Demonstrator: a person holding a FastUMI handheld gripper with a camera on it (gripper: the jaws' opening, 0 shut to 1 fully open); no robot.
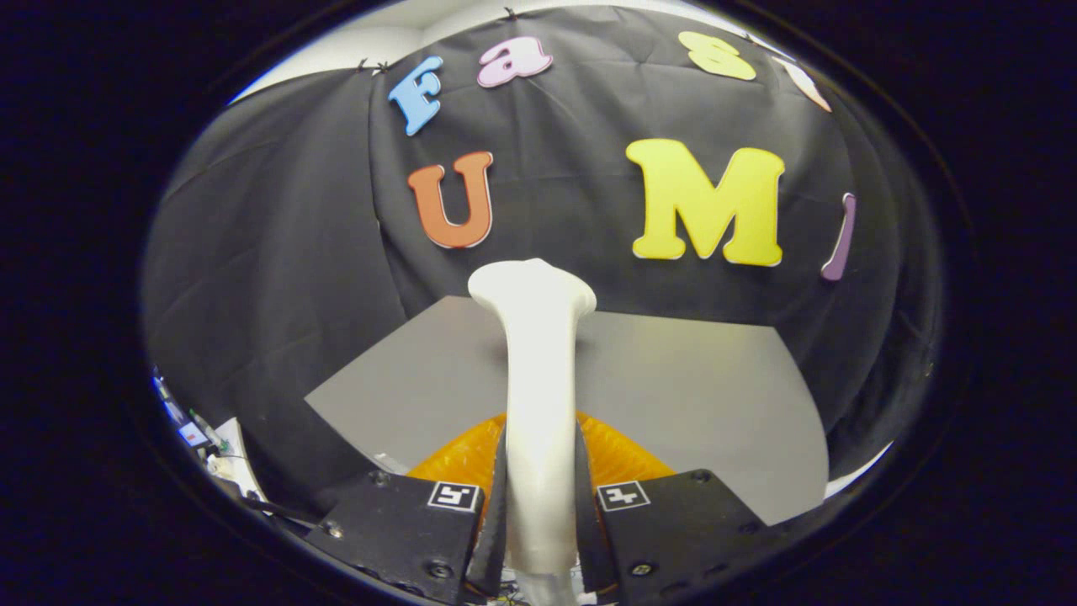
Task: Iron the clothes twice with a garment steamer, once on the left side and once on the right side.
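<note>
A white garment steamer [538, 370] stands upright between my two fingers, its flared head rising well above them. My gripper [540, 497] is shut on the steamer's handle, one finger pressing each side. Just behind the handle and the fingers lies an orange garment [623, 454], showing on both sides of the steamer. The garment rests on a grey table [715, 387] that stretches ahead of the fingers.
Black cloth walls close the table at the back and on both sides. Past the table's left edge, low down, sits a clutter of small devices and cables [198, 438].
</note>
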